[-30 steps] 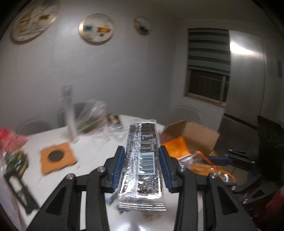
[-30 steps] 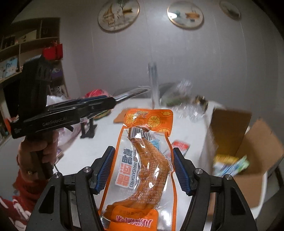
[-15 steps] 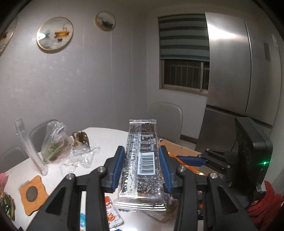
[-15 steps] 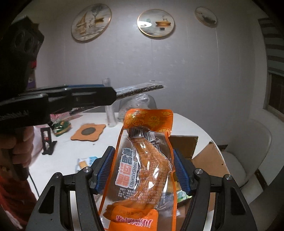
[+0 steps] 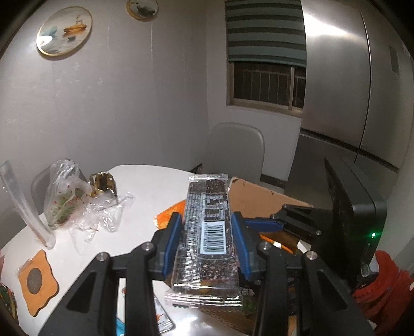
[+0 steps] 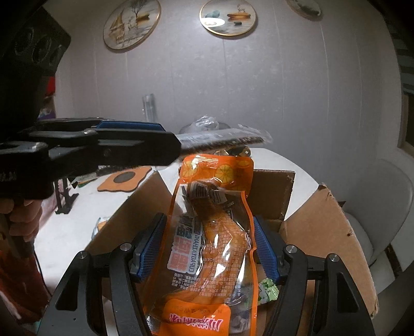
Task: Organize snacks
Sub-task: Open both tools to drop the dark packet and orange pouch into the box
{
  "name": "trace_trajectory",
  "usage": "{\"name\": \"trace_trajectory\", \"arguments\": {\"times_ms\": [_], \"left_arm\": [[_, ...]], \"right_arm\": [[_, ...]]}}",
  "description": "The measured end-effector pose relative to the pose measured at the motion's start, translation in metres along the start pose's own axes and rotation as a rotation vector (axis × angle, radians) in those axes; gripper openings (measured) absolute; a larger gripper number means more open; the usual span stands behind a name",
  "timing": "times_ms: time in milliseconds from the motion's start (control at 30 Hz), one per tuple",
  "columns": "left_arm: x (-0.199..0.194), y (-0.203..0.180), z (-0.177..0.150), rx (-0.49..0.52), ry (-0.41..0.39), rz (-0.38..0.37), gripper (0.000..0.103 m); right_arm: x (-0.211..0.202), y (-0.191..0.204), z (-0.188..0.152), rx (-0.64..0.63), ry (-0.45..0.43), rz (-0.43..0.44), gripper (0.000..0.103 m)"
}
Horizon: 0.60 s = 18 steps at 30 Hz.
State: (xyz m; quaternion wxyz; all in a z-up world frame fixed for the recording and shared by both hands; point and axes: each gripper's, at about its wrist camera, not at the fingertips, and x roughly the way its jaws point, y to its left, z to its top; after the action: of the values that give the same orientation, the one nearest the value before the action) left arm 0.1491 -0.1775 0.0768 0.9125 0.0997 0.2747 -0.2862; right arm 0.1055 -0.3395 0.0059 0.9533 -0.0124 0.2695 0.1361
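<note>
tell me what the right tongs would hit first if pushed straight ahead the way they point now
Probably the far flap of the open brown cardboard box, just beyond the orange snack pouch the right tongs hold; depth is unclear.

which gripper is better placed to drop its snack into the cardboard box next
Right, probably. The right gripper holds the orange pouch directly over the open cardboard box; the left gripper holds the dark bar nearer the box's edge.

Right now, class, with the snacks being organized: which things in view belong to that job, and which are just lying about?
Job:
- seed bar, held in left gripper
- orange pouch, held in right gripper
- box
- green packet in it

Lying about:
- coaster
- plastic bag
- wall plates
- chair
</note>
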Motion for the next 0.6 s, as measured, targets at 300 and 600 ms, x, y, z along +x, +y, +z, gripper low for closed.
{"name": "trace_trajectory", "arguments": {"times_ms": [300,600], "left_arm": [[0.011,-0.010,-0.006,0.032,0.045,-0.002,0.036],[0.023,-0.025,-0.016,0.064,0.107,-0.041,0.036]], "right_arm": [[0.023,-0.005,-0.009,-0.009,0.068,-0.013,0.065],[0.026,-0.012,-0.012,0.016,0.109,-0.023,0.064]]}}
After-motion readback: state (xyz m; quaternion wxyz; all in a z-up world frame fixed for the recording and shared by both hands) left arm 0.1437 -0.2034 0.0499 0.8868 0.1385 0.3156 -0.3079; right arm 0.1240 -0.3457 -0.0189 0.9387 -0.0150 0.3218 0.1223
